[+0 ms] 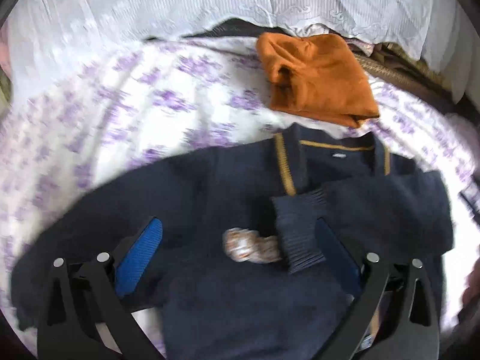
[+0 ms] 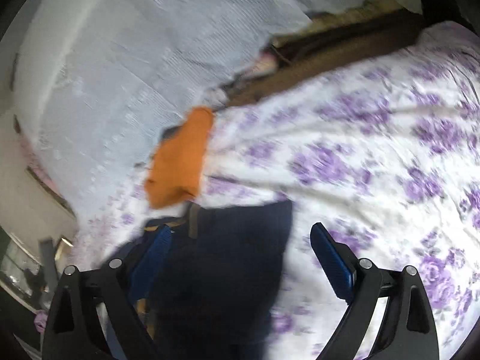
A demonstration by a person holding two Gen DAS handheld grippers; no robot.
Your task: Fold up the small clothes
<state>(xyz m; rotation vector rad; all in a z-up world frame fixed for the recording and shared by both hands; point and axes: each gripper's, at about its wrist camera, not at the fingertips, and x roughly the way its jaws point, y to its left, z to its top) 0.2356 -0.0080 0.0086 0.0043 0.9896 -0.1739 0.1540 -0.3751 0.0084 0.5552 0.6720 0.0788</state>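
Observation:
A navy sweater (image 1: 210, 210) with a tan-trimmed collar lies spread on the bed. Its right sleeve is folded across the chest, with the ribbed cuff (image 1: 297, 234) beside a small chest emblem (image 1: 249, 244). The left sleeve stretches out to the lower left. My left gripper (image 1: 237, 234) is open above the sweater's chest, its blue pads on either side. In the right wrist view my right gripper (image 2: 240, 237) is open over the sweater's right edge (image 2: 228, 258). Neither gripper holds anything.
A folded orange garment (image 1: 318, 84) lies beyond the sweater's collar; it also shows in the right wrist view (image 2: 180, 159). The bedspread (image 2: 375, 150) is white with purple flowers. White lace curtain fabric (image 1: 150, 9) hangs behind the bed.

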